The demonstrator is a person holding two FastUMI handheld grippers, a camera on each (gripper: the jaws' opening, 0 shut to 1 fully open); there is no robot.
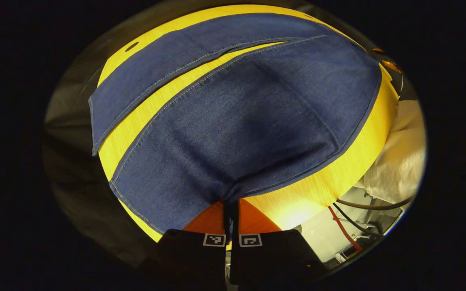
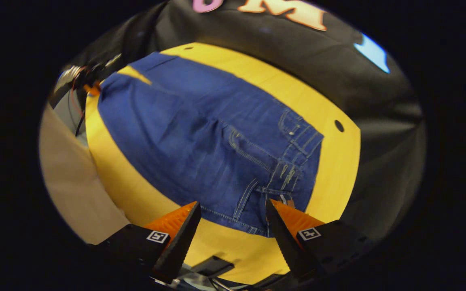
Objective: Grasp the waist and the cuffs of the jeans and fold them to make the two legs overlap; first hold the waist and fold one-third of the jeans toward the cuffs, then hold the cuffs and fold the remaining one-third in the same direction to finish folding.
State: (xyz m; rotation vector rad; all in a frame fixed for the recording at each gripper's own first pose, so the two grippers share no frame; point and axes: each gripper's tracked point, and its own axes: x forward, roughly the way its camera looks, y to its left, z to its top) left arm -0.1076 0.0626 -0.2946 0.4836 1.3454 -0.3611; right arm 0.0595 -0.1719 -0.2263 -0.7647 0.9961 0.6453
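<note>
Risk: left gripper [image 1: 231, 214] pinches only the dark-blue denim jeans' [image 1: 233, 121] cuff corner at 6 o'clock, which could slip free, while right gripper [image 2: 233, 220], fingers apart, hangs over the stitched denim waistband [image 2: 297, 157] at 1 o'clock, unheld.

In the left gripper view the left tongs [image 1: 231, 210] are pressed together on a gathered pinch of the jeans [image 1: 233, 121], and the cloth caught between the fingers is hidden, so which part of the hem it is cannot be told. The far end of the jeans bends away over the curve of the surface [image 1: 310, 194], ahead and to the right of these tongs. Beside them to the right, cables [image 1: 346, 226] run off past the edge.

In the right gripper view the waist corner nearest the right tongs [image 2: 233, 214] is partly covered by one finger. Far ahead to the left, a small tangle of wires [image 2: 81, 76] is too blurred to identify.
</note>
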